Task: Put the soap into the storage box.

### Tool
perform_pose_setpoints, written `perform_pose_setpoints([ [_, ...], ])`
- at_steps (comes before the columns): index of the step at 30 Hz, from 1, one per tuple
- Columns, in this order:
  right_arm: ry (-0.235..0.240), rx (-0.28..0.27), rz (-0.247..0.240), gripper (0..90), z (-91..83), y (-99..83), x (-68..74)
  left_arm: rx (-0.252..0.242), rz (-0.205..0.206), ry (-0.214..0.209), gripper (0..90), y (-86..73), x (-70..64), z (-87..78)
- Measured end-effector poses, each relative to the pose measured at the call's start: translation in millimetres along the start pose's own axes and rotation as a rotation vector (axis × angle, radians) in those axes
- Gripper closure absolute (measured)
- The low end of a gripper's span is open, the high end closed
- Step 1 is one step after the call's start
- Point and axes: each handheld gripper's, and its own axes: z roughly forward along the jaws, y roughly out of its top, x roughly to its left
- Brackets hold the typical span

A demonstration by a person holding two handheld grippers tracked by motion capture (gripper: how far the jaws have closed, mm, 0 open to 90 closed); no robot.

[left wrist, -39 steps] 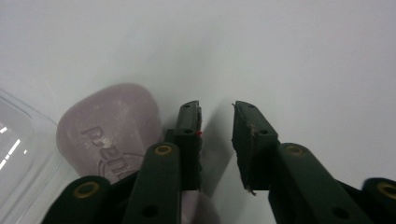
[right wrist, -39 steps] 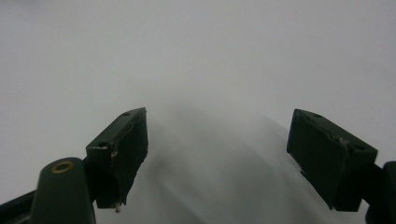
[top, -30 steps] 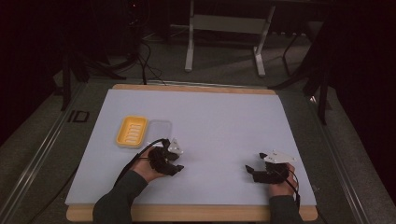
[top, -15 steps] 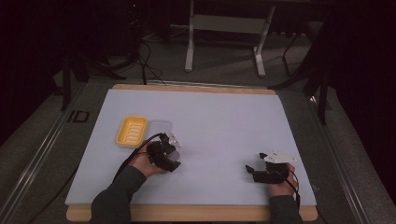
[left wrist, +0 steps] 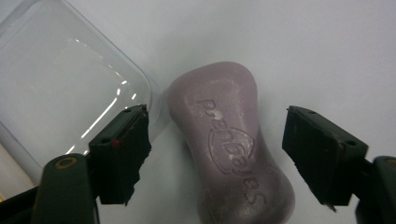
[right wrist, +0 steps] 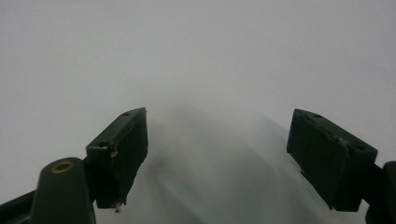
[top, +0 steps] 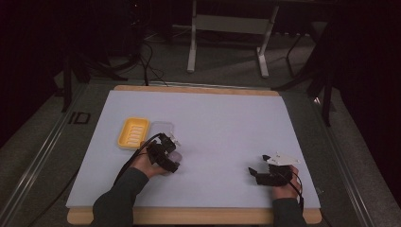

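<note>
1. Straddling the purple soap bar [left wrist: 229, 147], the left claw [left wrist: 233, 158] stood open; the soap lay on the table [top: 227, 118] beside a clear lid [left wrist: 60, 88].
2. Closing off-centre could have squirted the waisted bar sideways.
3. The right claw [right wrist: 217, 158] gaped, empty.

**A pale sheet over a wooden table, three things on its left half**

The table [top: 189, 89] has a wooden top whose edge shows along the far side and as a strip at the near side. A pale lilac-white mat [top: 222, 127] covers nearly all of it.

On the mat's left half lies a yellow soap dish [top: 133, 133], ribbed inside. Just beside it, to its right, lies a clear plastic lid [left wrist: 60, 79], flat on the mat. A mauve bar of soap [left wrist: 231, 144] with embossed lettering lies next to the lid's rounded corner; whether the two touch cannot be told.

The table stands on a grey carpeted floor [top: 42, 156].
</note>
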Motion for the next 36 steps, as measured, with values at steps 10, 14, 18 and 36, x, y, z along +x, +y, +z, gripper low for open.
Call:
perform_pose_setpoints([
  [10, 0.001, -0.001, -0.001, 20.2, 0.0, 0.0, 0.0, 0.060, -0.023, -0.014, 34.2, 2.0, 2.0, 9.8],
  [14, 0.000, 0.000, -0.001, 20.1, 0.0, 0.0, 0.1, 0.074, -0.022, -0.027, 35.3, 2.8, 3.9, 13.3],
  [18, 0.001, 0.001, -0.001, 20.2, 0.0, 0.0, 0.1, 0.085, -0.028, -0.054, 37.6, 3.4, 7.7, 15.9],
  [36, 0.003, 0.005, -0.002, 20.1, 0.3, 0.1, 0.1, 0.194, 0.077, -0.099, 49.2, 15.6, 13.1, 15.3],
])
